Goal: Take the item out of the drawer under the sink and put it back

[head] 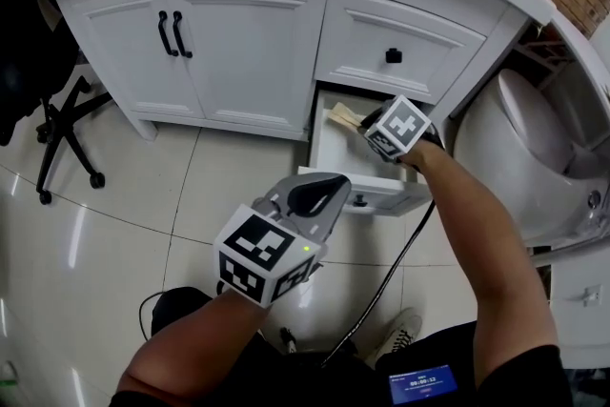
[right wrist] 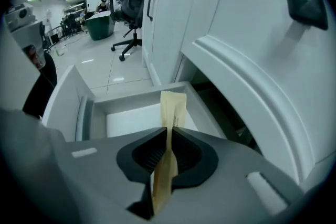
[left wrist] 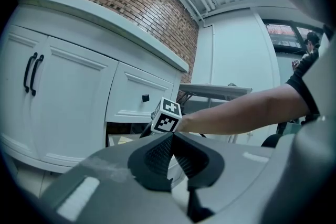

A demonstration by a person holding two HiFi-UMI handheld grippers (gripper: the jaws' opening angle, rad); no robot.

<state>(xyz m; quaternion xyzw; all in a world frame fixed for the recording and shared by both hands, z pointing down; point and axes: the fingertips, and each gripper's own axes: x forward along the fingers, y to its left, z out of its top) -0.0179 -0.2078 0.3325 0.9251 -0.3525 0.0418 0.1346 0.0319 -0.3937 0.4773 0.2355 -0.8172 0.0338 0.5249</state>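
The lower white drawer (head: 324, 152) of the vanity stands pulled open, its bare floor (right wrist: 131, 120) showing in the right gripper view. My right gripper (right wrist: 169, 131) is shut on a thin tan paper packet (right wrist: 173, 107), holding it over the open drawer. In the head view the same packet (head: 343, 118) pokes out past the right gripper (head: 370, 131) above the drawer. My left gripper (head: 329, 186) hangs over the floor in front of the drawer front, jaws shut with nothing between them. From the left gripper (left wrist: 172, 136) view I see the right arm reaching to the drawer.
An upper drawer with a black knob (head: 394, 56) stays closed above. Double cabinet doors with black handles (head: 173, 33) stand to the left. A toilet (head: 534, 148) sits close on the right. A black office chair base (head: 62, 124) is at the far left. A cable (head: 391, 272) trails over the tiles.
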